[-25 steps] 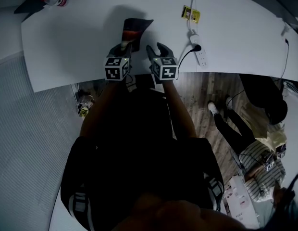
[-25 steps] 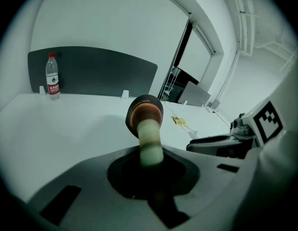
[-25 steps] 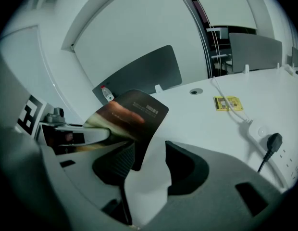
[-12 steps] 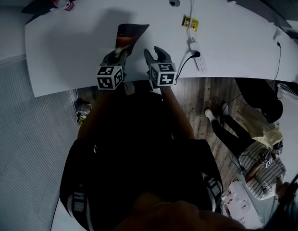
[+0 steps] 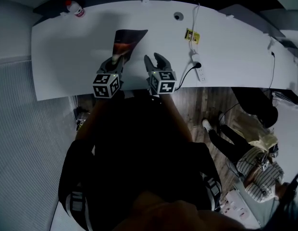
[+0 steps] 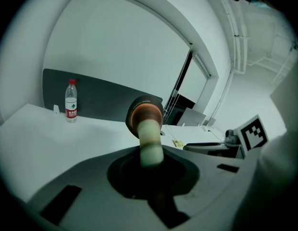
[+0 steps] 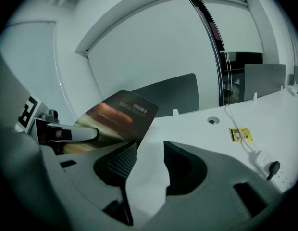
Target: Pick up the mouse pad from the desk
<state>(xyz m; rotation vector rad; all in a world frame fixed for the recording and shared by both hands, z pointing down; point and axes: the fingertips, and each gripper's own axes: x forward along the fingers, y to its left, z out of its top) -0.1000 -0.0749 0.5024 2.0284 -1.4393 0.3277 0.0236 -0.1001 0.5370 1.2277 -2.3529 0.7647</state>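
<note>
The left gripper (image 5: 118, 57) had its two jaws closed tight on the near edge of the mouse pad (image 5: 126, 38). The mouse pad was dark, with a red and orange picture on it. It stuck out in front of the left gripper and tilted upward, so its far end was up in the air over the white desk (image 5: 67, 57). A soft shadow lay on the desk near it. In the left gripper view the pad showed edge on, like a thin strip running out from between the jaws. The right gripper (image 5: 155, 60) was just beside the left one, on its right, and was not touching the mouse pad. Its jaws stood wide apart, though they had just been closing a little. Nothing was between them, only the bare white desk showing through the gap. Both grippers were over the near edge of the desk, right in front of the person. A water bottle (image 5: 74, 8) with a red label stood far back at the left corner of the desk. A small yellow tag (image 5: 191, 35) lay to the right, next to a white cord that ran to a power strip (image 5: 199, 66). A round hole (image 5: 178, 16) sat in the desk near the back edge.
</note>
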